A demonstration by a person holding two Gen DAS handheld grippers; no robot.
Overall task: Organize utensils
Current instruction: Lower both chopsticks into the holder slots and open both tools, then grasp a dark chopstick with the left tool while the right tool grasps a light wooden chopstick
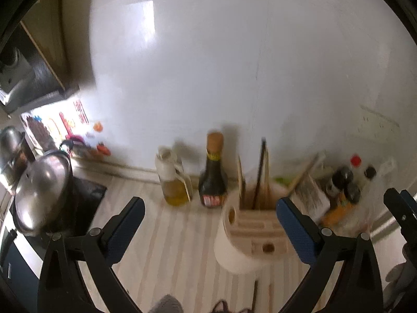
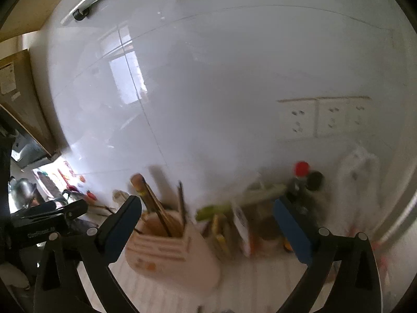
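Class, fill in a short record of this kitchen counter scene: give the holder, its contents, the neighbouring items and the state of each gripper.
holder: pale utensil holder on striped counter
contents: chopsticks standing upright
left of holder: dark sauce bottle, oil bottle
far left: steel pot lid
left gripper: open, empty
right gripper: open, empty

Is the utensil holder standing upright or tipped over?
Upright: the utensil holder stands on the countertop with its slotted top upward and chopsticks sticking up out of it.
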